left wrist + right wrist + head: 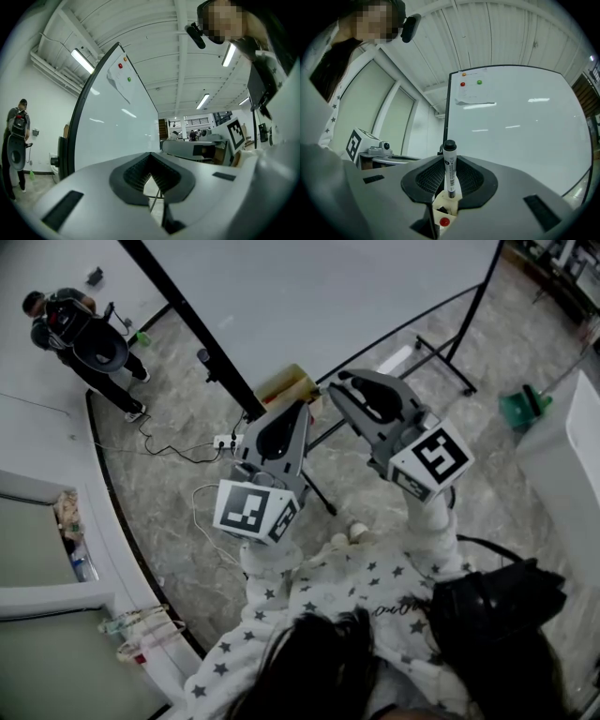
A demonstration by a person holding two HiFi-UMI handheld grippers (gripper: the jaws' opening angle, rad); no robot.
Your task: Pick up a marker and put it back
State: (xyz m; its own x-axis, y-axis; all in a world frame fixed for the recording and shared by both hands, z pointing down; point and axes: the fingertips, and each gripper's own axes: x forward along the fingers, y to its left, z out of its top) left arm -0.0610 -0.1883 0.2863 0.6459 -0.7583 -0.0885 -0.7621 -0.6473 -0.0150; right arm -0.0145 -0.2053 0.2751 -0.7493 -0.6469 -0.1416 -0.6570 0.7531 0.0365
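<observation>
The right tongs (450,159) pinch the marker (450,176) standing up between them in front of the whiteboard (520,126), the left tongs (151,159) are closed and empty, so a loose squeeze or a bump could make the marker slip and fall.

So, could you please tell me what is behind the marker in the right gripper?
The whiteboard stands behind the marker, with a paper sheet and coloured magnets near its top corner. The marker's lower end is hidden inside the right gripper.
</observation>
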